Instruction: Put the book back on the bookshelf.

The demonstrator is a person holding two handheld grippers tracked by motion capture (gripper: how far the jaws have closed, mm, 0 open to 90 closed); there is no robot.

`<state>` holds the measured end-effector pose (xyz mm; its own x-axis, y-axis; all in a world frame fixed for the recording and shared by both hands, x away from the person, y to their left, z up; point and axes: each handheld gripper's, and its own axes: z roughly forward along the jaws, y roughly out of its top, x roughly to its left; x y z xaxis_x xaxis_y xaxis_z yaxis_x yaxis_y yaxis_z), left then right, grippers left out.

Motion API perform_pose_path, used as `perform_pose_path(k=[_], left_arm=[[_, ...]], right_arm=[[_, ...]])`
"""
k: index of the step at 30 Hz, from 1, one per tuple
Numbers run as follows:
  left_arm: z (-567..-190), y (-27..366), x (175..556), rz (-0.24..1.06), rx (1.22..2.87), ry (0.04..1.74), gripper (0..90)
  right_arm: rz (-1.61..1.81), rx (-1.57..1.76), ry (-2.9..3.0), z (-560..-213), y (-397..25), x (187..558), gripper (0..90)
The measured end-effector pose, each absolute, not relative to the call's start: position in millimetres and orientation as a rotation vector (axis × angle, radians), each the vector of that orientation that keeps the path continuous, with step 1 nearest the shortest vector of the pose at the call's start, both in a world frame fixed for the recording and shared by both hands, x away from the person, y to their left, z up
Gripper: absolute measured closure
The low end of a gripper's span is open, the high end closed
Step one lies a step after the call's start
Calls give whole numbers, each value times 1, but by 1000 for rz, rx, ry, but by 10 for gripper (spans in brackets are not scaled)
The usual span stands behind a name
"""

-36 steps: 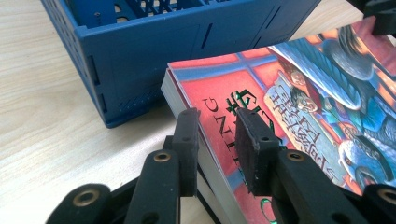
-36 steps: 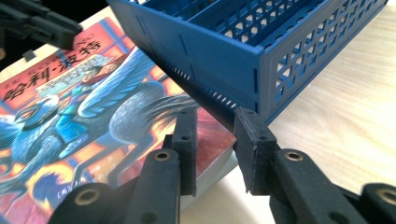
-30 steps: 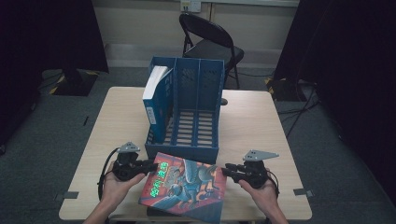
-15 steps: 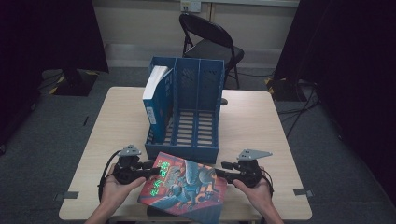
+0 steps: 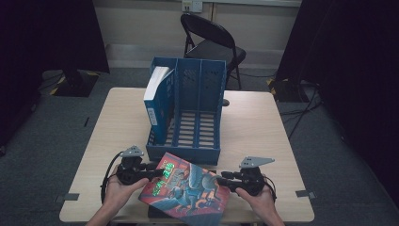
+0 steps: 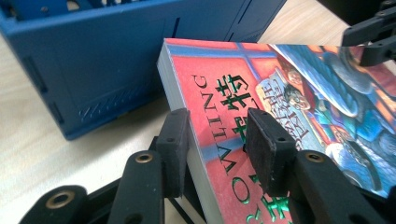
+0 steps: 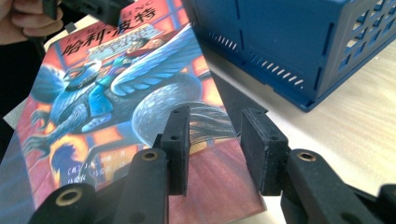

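Observation:
A paperback book [image 5: 188, 190] with a red cover and a blue winged creature lies tilted at the table's near edge, in front of a blue file organizer [image 5: 188, 153]. My left gripper [image 5: 157, 173] holds the book's left edge. In the left gripper view the book [image 6: 303, 93] has one pad against its page side and one on its cover, gripper [image 6: 217, 140] shut on it. My right gripper [image 5: 221, 180] is at the book's right edge. In the right gripper view it [image 7: 212, 140] hovers open above the book's [image 7: 116, 93] near corner.
The organizer [image 6: 93, 56] [image 7: 289, 42] holds a white-and-blue book [image 5: 155, 94] upright in its left slot; the other slots look empty. A dark flat thing [image 5: 155, 213] lies under the red book. A folding chair [image 5: 211, 42] stands behind the table. Bare tabletop [image 5: 263, 122] lies right of the organizer.
My right gripper has moved left, up to the book's right edge. The left gripper and the book have hardly shifted.

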<state>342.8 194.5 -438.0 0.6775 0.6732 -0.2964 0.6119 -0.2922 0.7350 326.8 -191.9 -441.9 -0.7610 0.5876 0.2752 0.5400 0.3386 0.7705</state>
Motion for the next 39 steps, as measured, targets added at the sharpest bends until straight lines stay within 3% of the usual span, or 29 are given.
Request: perform_pose_path(k=[12, 17, 27, 39], left_arm=[[-436, 178, 352, 106, 2015, 958, 621], [-437, 180, 343, 140, 2004, 964, 616], [-441, 201, 312, 109, 1959, 1030, 512], [-444, 199, 327, 51, 1961, 979, 576]], right_arm=[[1392, 969, 2614, -437, -195, 303, 658], [1428, 983, 2586, -432, -185, 318, 585], [1419, 918, 2652, -430, -155, 346, 608], [1374, 868, 2705, -435, -158, 332, 608]])
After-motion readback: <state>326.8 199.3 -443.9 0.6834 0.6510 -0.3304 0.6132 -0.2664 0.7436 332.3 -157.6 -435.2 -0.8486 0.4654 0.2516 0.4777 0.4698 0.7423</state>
